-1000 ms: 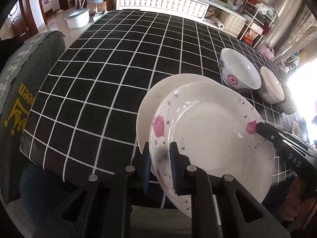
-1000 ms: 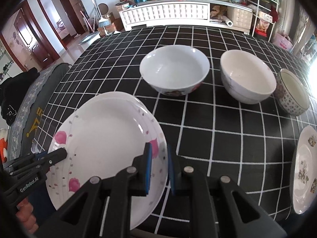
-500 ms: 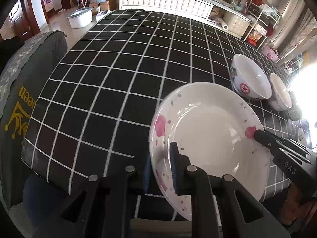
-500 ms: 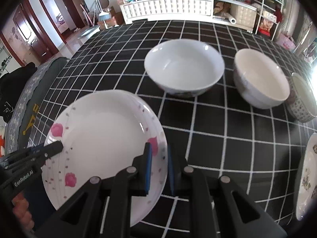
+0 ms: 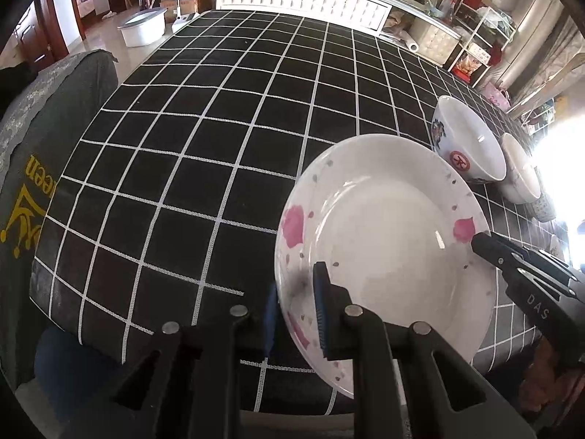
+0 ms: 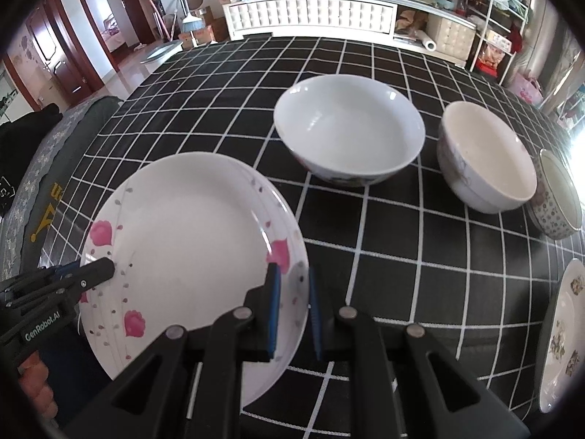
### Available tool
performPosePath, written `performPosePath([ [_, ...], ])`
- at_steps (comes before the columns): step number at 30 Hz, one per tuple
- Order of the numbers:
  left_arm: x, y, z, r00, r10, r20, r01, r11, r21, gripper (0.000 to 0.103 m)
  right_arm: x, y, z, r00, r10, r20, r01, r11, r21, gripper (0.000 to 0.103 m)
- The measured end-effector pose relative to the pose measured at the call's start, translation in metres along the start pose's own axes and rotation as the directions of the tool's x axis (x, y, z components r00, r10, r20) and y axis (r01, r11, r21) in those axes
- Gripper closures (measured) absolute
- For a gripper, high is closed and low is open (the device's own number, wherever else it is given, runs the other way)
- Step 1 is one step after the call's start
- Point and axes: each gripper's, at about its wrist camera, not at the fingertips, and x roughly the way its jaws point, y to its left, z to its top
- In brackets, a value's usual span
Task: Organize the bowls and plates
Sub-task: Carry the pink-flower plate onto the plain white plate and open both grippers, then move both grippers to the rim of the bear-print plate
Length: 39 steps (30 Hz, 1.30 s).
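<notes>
Both the left gripper (image 5: pixel 296 314) and the right gripper (image 6: pixel 294 311) pinched the flowered plate (image 6: pixel 190 241) by opposite rims, so one uneven pull could tip it onto the table (image 6: pixel 384 256).

Both tongs pinch opposite rims of the pink-flowered plate (image 6: pixel 190 241) beside three bowls.

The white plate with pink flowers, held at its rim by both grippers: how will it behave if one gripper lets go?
The plate looks glazed and glossy, so it may slip. The left gripper and right gripper pinch only opposite rim edges; held by one, it would probably tilt down. It looks stiff and ceramic, so a drop would likely chip it.
</notes>
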Motion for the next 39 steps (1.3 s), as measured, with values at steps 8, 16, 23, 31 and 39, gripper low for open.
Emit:
performPosePath([
  [8, -0.018, 0.000, -0.005, 0.999, 0.011, 0.053, -0.011, 1.000, -0.003, 0.087, -0.018, -0.002, -0.003, 0.999, -0.022, 0.043, 0.021, 1.000, 0.019, 0.083],
  [16, -0.054, -0.012, -0.009, 0.991, 0.004, 0.137, -0.007, 1.000, 0.024, 0.084, -0.048, -0.007, -0.012, 0.996, -0.014, 0.089, 0.010, 0.999, 0.043, 0.076],
  [23, -0.081, -0.045, -0.018, 0.981, -0.005, 0.193, -0.015, 0.995, 0.100, 0.080, -0.081, -0.009, -0.020, 0.988, -0.012, 0.152, 0.004, 0.999, 0.053, 0.062],
  [31, -0.107, -0.084, -0.027, 0.968, -0.072, 0.241, 0.030, 0.984, 0.175, 0.073, -0.118, -0.028, -0.034, 0.975, -0.031, 0.218, 0.009, 0.995, 0.100, 0.051],
  [39, -0.123, -0.128, -0.036, 0.957, -0.122, 0.265, 0.057, 0.969, 0.240, 0.069, -0.150, -0.049, -0.044, 0.962, -0.064, 0.264, 0.035, 0.993, 0.115, 0.049],
])
